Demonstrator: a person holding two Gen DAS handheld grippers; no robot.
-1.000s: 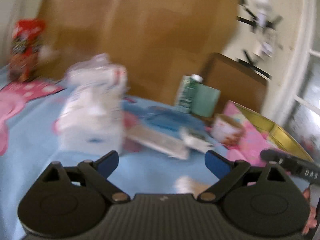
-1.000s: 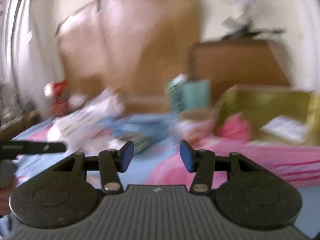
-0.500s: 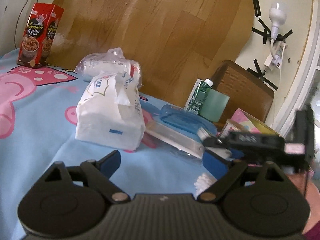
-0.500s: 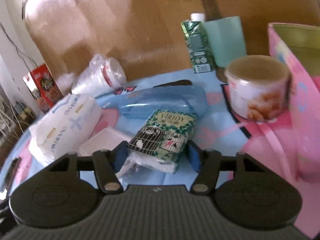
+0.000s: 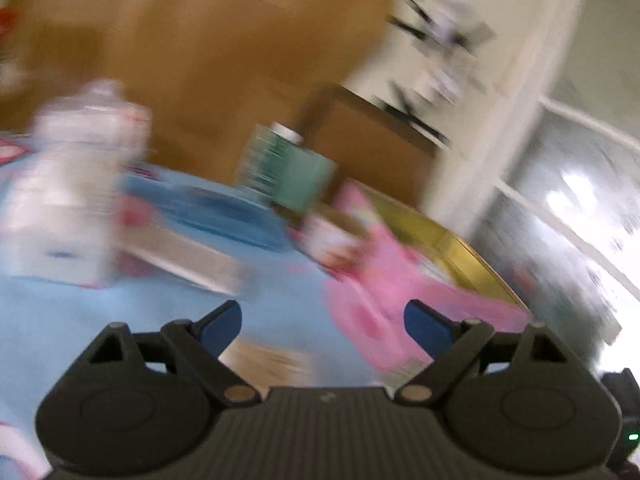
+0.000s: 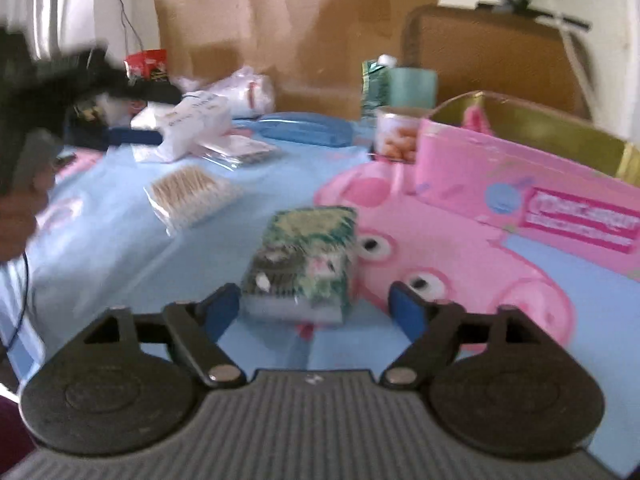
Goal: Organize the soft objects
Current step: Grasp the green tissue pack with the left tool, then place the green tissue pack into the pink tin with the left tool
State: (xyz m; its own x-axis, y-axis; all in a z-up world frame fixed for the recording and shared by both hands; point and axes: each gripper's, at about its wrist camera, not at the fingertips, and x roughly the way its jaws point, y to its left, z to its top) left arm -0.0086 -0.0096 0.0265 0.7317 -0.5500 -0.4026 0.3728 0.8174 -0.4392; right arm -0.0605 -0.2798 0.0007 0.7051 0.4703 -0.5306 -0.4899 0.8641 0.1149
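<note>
A green patterned tissue pack (image 6: 308, 260) lies on the blue cartoon cloth (image 6: 120, 264), between the fingers of my right gripper (image 6: 314, 306). Its jaws are opening: the left pad is near the pack's side and the right pad stands clear of it. My left gripper (image 5: 323, 320) is open over the cloth with nothing between its fingers; its view is badly blurred. In the right wrist view the left gripper's blue finger (image 6: 132, 136) shows at the far left, close to a white tissue pack (image 6: 192, 124). A bag of cotton swabs (image 6: 192, 196) lies left of the green pack.
A pink box with a gold inside (image 6: 520, 184) stands at the right. Behind it are a snack can (image 6: 396, 136), a teal cup (image 6: 412, 88) and a green carton (image 6: 374, 84). A blue case (image 6: 304, 130) and a flat clear packet (image 6: 240, 150) lie mid-table. Wooden boards back the table.
The right gripper brought the green pack from beside the blue case to the near part of the cloth, and its jaws widened off it. The left wrist view swung right and blurred.
</note>
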